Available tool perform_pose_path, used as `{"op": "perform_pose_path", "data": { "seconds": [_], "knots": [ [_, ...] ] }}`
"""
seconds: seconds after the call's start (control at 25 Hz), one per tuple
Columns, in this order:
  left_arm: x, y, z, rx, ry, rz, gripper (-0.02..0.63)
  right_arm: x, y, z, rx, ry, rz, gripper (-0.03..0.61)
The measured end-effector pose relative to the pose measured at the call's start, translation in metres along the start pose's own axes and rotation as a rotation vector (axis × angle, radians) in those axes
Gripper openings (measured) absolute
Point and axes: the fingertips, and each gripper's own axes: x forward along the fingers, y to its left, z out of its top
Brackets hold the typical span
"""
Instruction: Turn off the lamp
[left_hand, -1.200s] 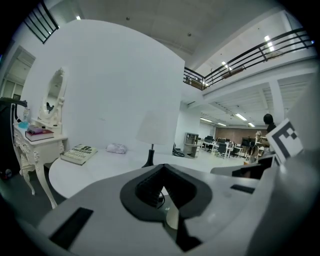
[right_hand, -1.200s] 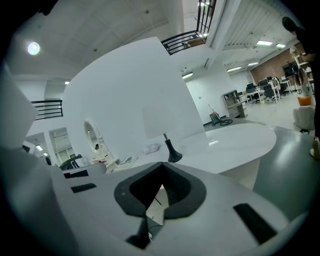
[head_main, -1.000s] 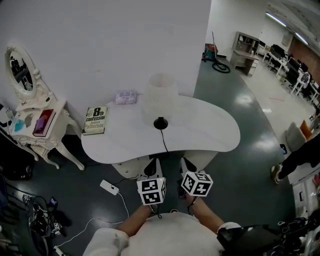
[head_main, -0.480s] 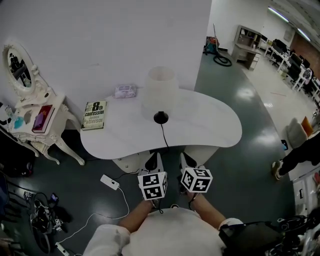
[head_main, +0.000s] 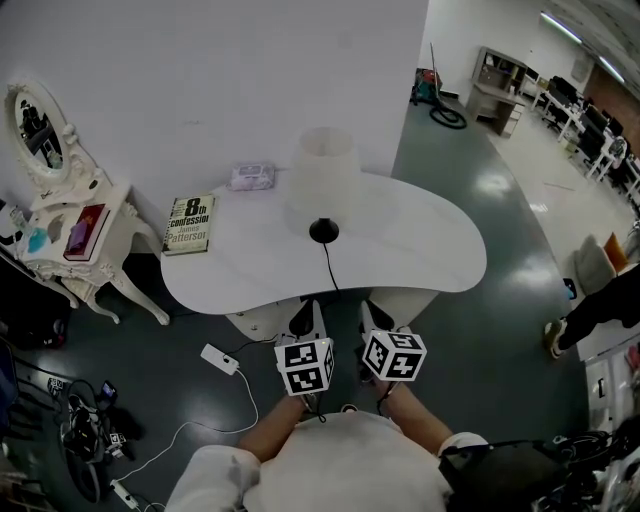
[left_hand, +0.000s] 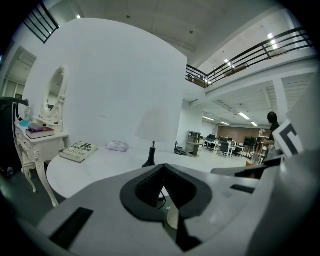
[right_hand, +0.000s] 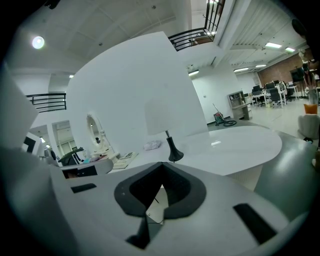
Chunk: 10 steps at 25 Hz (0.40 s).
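- We stand at a white table (head_main: 420, 250) set against the wall
- Left of it is a small dresser (head_main: 110, 225) with an oval mirror (head_main: 35, 125)
- The lamp (head_main: 323, 180) stands upright mid-table, nearer the wall, with a white shade and a black base; its black cord (head_main: 327, 265) runs over the near edge
- Our left gripper (head_main: 307, 320) hangs just short of the near edge, jaws closed together with nothing in them
- Our right gripper (head_main: 372, 320) is just beside it, jaws likewise meeting and empty; both face the lamp, well apart from it
- A book (head_main: 189, 224) lies at the table's left end
- A small pack (head_main: 251, 177) lies by the wall, between book and lamp
- A white power strip (head_main: 218, 361) lies on the floor
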Motion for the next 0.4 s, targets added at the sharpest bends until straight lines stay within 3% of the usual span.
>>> {"op": "perform_pose_path", "data": {
  "seconds": [0.4],
  "knots": [
    [0.0047,0.0015,-0.002,0.0,0.011,0.002,0.009,0.0022,-0.0025,0.0013,-0.003,0.005,-0.002,-0.002]
  ]
}}
